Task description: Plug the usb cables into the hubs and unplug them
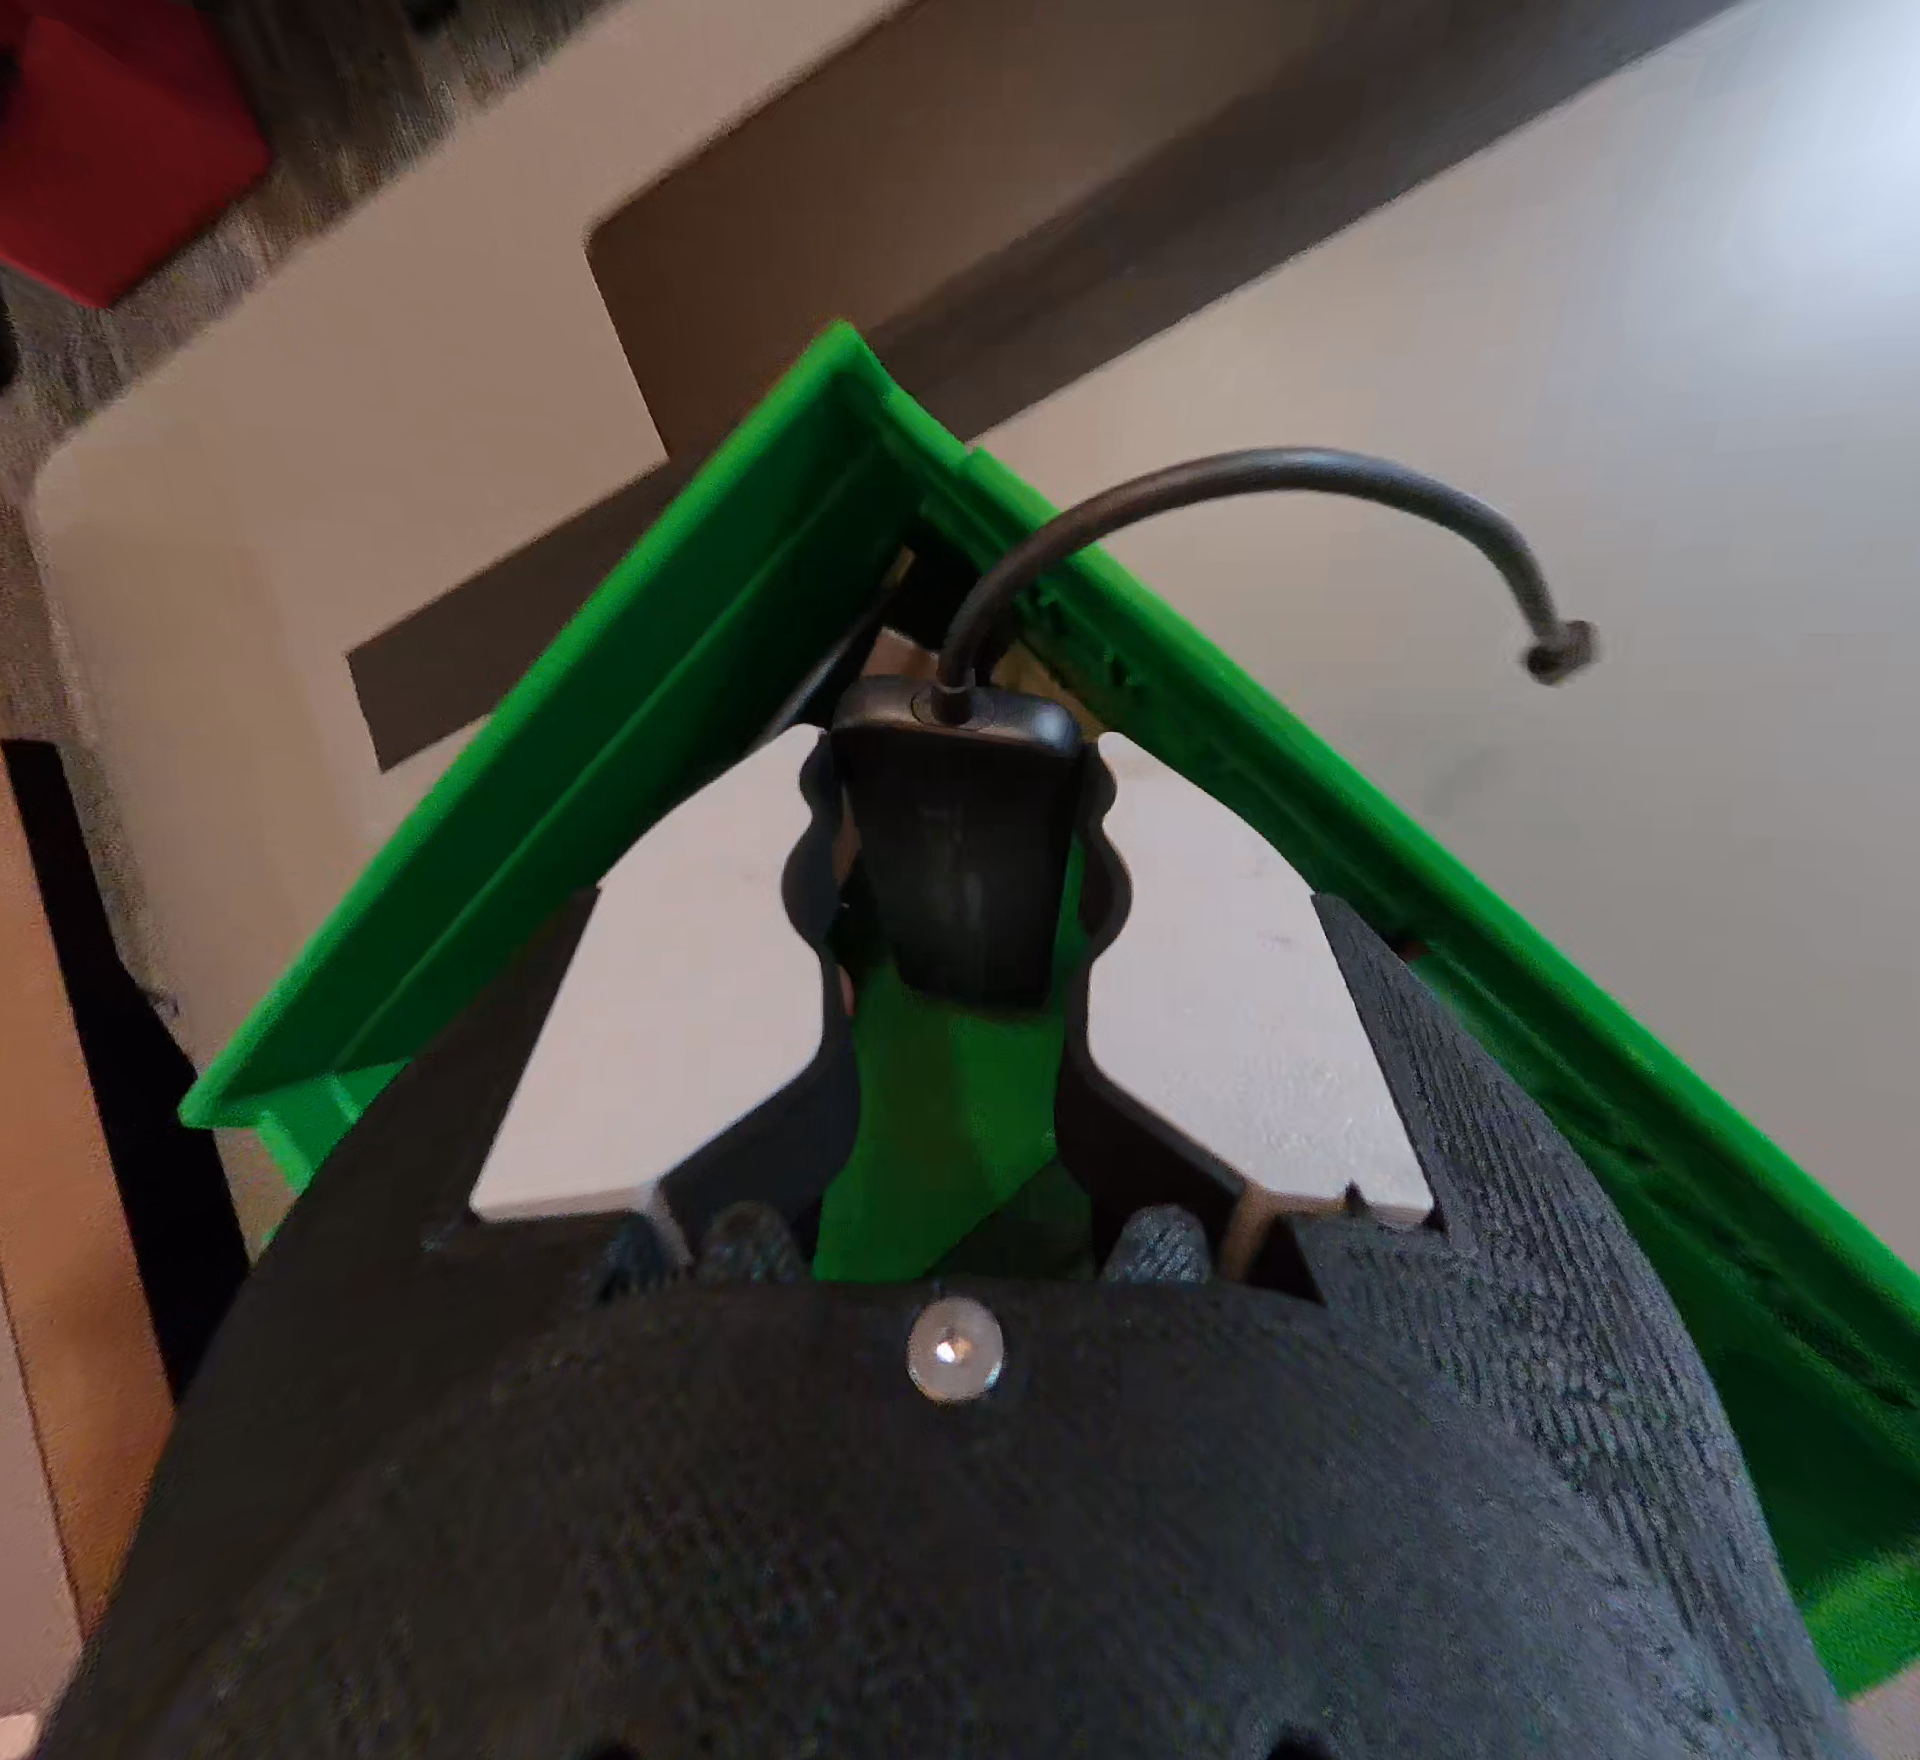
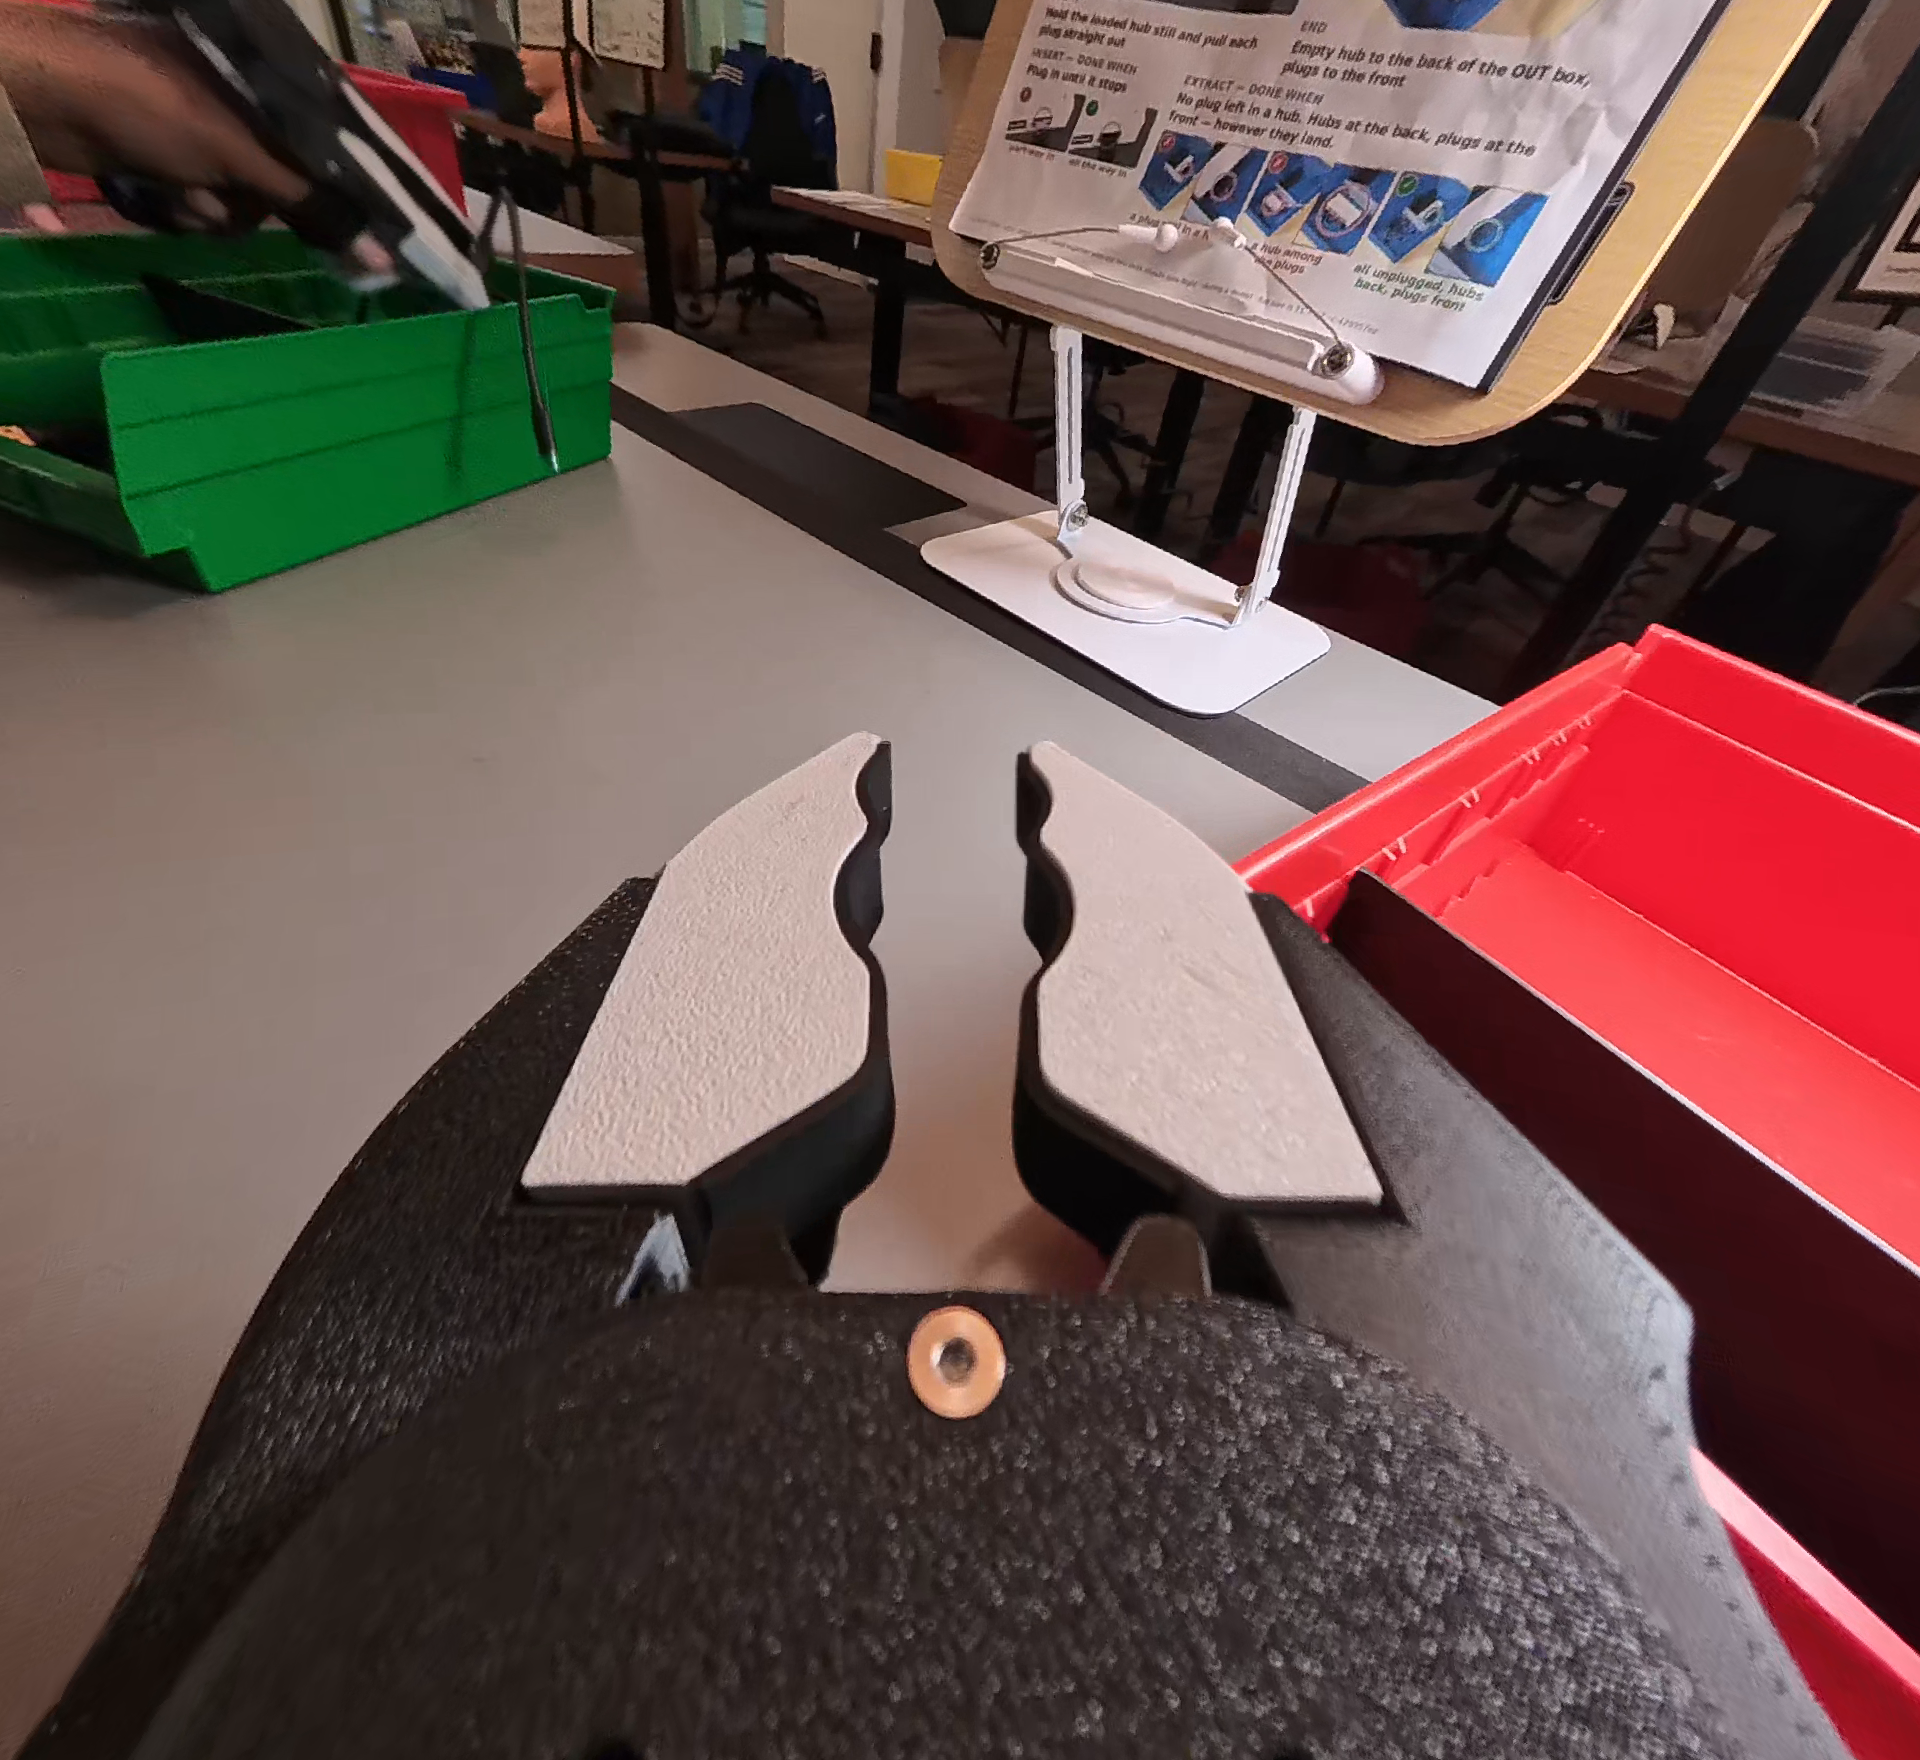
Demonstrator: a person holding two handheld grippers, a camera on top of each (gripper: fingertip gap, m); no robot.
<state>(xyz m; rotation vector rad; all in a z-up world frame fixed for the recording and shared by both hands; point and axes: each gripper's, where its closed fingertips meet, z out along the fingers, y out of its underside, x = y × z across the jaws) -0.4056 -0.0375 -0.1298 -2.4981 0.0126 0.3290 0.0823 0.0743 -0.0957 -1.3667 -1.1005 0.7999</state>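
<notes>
Left wrist view: the left gripper (image 1: 956, 837) is clamped on a black, flat plastic USB hub (image 1: 954, 853), held above the inner corner of the green plastic bin (image 1: 644, 713). From the hub's far end a short black cable (image 1: 1226, 474) arches up and over the bin's rim, ending in a small plug (image 1: 1558, 652) that hangs free — outside the bin, over the grey table (image 1: 1558, 308). Motion blur softens this view, so whether the hub is clear of the bin floor cannot be told.

Right wrist view: the right gripper (image 2: 951, 889), with white textured pads (image 2: 727, 972), stands apart and empty, low over the table beside the red plastic bin (image 2: 1621, 879). Far left, the left gripper (image 2: 416, 266) is seen at the green bin (image 2: 312, 443) with the cable dangling down its outer wall. A white stand carrying an instruction sheet (image 2: 1278, 110) sits behind.

Judged step: lifting the hub out for plugging. Good practice would be a straight, unhurried lift that keeps the grip square across the hub's flat sides — the trailing cable may snag on the bin rim — then presenting the ports toward the waiting right gripper.
</notes>
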